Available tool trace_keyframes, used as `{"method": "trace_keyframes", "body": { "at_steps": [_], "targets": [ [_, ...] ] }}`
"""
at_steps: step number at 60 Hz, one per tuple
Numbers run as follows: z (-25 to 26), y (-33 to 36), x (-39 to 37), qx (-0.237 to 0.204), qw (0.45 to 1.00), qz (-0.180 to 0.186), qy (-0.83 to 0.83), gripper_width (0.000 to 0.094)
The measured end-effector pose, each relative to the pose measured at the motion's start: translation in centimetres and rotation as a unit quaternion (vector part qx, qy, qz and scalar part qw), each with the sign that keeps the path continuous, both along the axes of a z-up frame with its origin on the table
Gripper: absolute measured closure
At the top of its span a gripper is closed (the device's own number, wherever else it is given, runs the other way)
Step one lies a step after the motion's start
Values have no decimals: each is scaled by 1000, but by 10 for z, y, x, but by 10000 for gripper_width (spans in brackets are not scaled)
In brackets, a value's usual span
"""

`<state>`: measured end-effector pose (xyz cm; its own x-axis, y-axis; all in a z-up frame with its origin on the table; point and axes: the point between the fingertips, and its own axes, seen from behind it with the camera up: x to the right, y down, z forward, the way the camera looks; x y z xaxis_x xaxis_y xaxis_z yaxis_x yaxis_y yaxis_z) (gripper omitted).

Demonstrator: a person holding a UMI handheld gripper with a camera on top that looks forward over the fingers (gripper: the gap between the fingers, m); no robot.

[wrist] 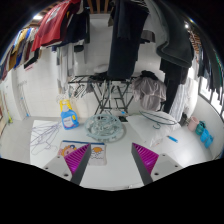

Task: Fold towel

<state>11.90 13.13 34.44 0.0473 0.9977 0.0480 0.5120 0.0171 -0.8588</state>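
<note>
Towel [105,125] lies bunched on the white tabletop [170,152] at twelve o'clock, well beyond the gripper [112,158], whose jaws hang released around nothing. A yellow-and-blue packet [69,117] sits at ten o'clock.

There is a single view, from a wide-angle camera riding on the tongs [112,160]. It looks forward along their two fingers, whose tips rise from the near edge, one left and one right. The camera sits a little above a white tabletop [120,150] and faces across it toward the far side of a room, where a drying rack [108,92] stands and dark clothes [128,35] hang overhead. The tabletop is near; the rack lies well beyond it.
</note>
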Motion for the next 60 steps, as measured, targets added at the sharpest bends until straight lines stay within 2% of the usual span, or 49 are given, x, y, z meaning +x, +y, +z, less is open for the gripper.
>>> {"method": "trace_keyframes", "body": {
  "at_steps": [10, 31, 44, 60],
  "targets": [
    [-31, -69, -1, -4, 1000, 25, -16, 83],
    [-105, -225, -11, -28, 994, 101, -22, 81],
    [-163, -294, -52, -39, 994, 103, -4, 82],
    [-263, -333, -114, -40, 995, 89, -20, 78]
  ]
}}
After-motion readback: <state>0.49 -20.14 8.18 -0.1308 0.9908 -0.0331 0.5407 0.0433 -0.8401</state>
